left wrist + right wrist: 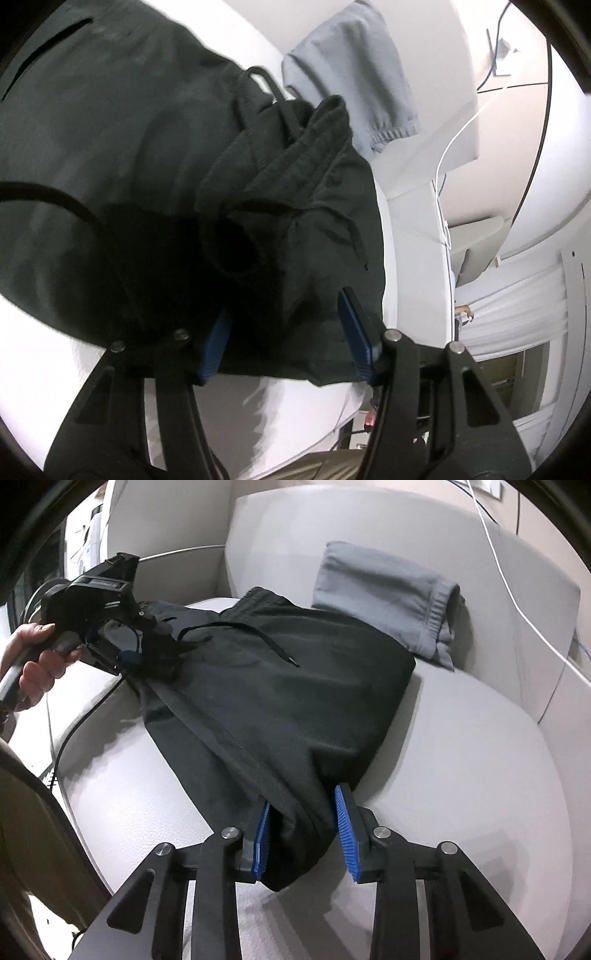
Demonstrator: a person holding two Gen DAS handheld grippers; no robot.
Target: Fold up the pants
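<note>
Where the black pants [280, 686] lie across the sofa [461, 746], a folded grey garment [388, 590] sits just behind them. Left gripper [284, 343] and right gripper [306, 834] each pinch bunched pants fabric, half-closed.

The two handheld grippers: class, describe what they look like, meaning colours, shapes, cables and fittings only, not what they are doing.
The right gripper has black linkage arms with triangular cut-outs, silver pivot pins and ribbed blue pads. The left gripper has the same black arms, silver pins and blue pads. From the right wrist view, the left one has a boxy black body on a grey handle, with a black cable trailing from it.
</note>
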